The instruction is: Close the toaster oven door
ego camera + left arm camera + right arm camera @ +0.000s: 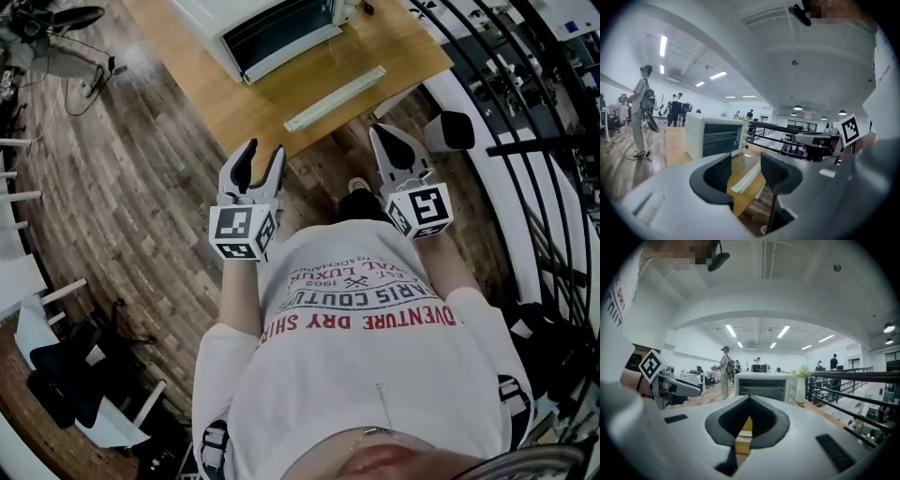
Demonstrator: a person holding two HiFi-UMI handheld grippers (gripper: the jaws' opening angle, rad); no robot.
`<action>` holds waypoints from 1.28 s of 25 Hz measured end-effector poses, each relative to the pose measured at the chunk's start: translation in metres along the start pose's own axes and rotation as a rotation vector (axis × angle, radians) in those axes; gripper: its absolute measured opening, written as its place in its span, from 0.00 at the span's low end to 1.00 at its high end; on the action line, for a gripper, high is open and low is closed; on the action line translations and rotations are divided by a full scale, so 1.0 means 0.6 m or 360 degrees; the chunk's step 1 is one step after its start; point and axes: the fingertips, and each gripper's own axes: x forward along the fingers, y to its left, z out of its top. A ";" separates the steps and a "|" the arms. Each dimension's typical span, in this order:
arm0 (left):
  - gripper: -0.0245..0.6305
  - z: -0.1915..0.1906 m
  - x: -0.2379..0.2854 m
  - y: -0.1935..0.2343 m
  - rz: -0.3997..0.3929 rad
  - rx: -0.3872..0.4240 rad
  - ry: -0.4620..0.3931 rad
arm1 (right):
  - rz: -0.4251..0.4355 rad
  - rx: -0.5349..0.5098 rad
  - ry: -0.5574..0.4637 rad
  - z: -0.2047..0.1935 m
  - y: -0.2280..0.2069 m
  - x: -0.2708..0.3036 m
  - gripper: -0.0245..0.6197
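- Head view is showing the toaster oven (277, 33) sitting at the far end of the wooden table (234, 103), with its door standing upright against its front.
- A white strip (335, 98) is lying on the table, nearer the person than the toaster oven.
- The left gripper (263, 155) is hovering over the floor just short of the table edge, its jaws standing apart with nothing between them.
- The right gripper (377, 131) is hanging alongside, jaws pressed together and empty.
- Both are pointing toward the toaster oven, well apart from it.

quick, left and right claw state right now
left claw: open, nothing between its jaws
right claw: closed, tips together, holding nothing
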 end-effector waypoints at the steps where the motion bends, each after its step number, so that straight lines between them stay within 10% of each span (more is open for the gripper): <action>1: 0.32 0.000 0.012 0.000 0.0039 -0.0016 0.0002 | 0.0036 -0.0007 0.0008 0.000 -0.015 0.012 0.02; 19: 0.32 -0.166 0.145 0.007 0.0710 -0.0428 0.0233 | 0.0766 -0.0092 0.0223 -0.078 -0.135 0.169 0.02; 32: 0.32 -0.293 0.196 0.030 0.0952 -0.0602 0.0369 | 0.0985 -0.0075 0.0412 -0.192 -0.124 0.203 0.02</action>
